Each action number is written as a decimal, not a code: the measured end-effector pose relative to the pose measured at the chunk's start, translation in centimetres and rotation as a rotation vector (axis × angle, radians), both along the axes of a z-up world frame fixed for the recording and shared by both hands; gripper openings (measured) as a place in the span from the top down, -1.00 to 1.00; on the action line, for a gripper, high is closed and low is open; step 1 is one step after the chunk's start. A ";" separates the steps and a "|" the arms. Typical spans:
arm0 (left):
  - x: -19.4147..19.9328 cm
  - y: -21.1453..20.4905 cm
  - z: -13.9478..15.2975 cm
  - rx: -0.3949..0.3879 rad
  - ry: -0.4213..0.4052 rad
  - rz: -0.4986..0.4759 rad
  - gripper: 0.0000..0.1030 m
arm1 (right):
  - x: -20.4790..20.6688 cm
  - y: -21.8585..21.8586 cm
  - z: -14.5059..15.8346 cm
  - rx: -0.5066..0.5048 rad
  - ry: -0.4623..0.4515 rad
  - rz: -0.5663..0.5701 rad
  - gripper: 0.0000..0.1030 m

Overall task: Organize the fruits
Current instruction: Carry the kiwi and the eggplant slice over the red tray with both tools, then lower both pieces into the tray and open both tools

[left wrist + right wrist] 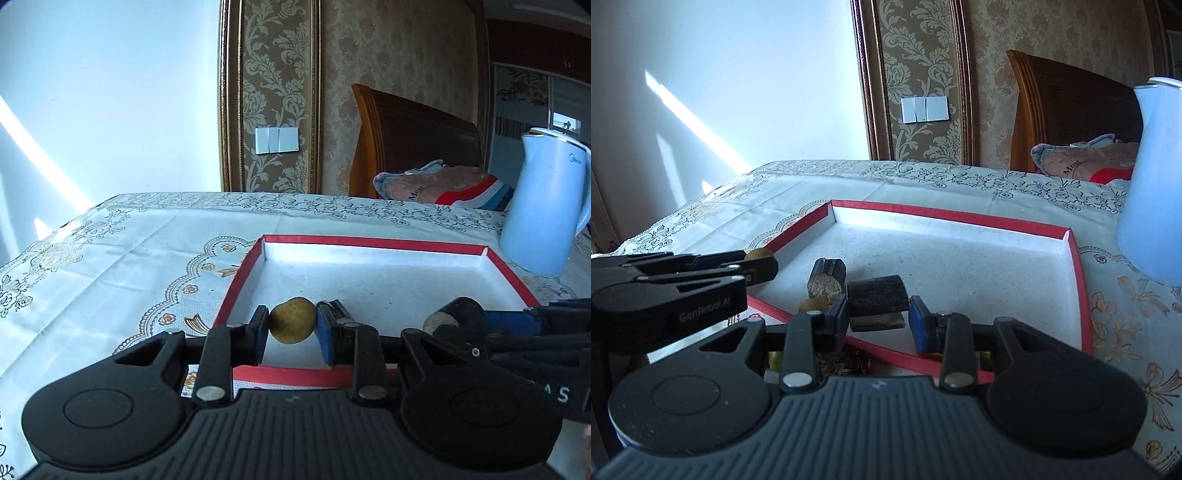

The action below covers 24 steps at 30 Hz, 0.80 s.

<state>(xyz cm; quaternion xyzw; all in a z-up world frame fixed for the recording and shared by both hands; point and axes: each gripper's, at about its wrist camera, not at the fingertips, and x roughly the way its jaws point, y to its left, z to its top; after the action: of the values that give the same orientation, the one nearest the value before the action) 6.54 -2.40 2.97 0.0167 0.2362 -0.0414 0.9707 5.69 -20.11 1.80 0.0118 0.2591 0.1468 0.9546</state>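
Left wrist view, left tongs (291, 325) clamping yellow-green fruit (292, 319), right tongs (878, 314) gripping dark sugarcane piece (877, 295), red-rimmed tray (369, 242), floral tablecloth (129, 258)

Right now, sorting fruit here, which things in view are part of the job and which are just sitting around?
Part of the job:
- small yellow-green fruit, clamped in the left gripper
- dark sugarcane piece, clamped in the right gripper
- second cane piece lying in the tray
- red-rimmed tray

Just lying about:
- white kettle
- pillows
- wall switch
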 end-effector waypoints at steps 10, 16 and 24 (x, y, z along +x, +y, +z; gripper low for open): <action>3.0 0.3 -2.2 -0.016 0.093 -0.029 0.47 | 1.4 0.5 -1.6 -0.017 0.038 -0.010 0.36; 3.6 0.1 -2.9 -0.007 0.119 -0.028 0.47 | 2.0 0.6 -2.1 0.004 0.039 0.003 0.36; 3.0 -0.9 -3.0 0.039 0.102 -0.043 0.47 | 2.1 0.6 -2.3 0.008 0.036 0.002 0.36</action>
<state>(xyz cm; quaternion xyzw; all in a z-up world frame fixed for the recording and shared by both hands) 9.50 -3.27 -0.06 0.0387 0.2855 -0.0587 0.9558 7.79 -19.53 -0.52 0.0179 0.2755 0.1484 0.9496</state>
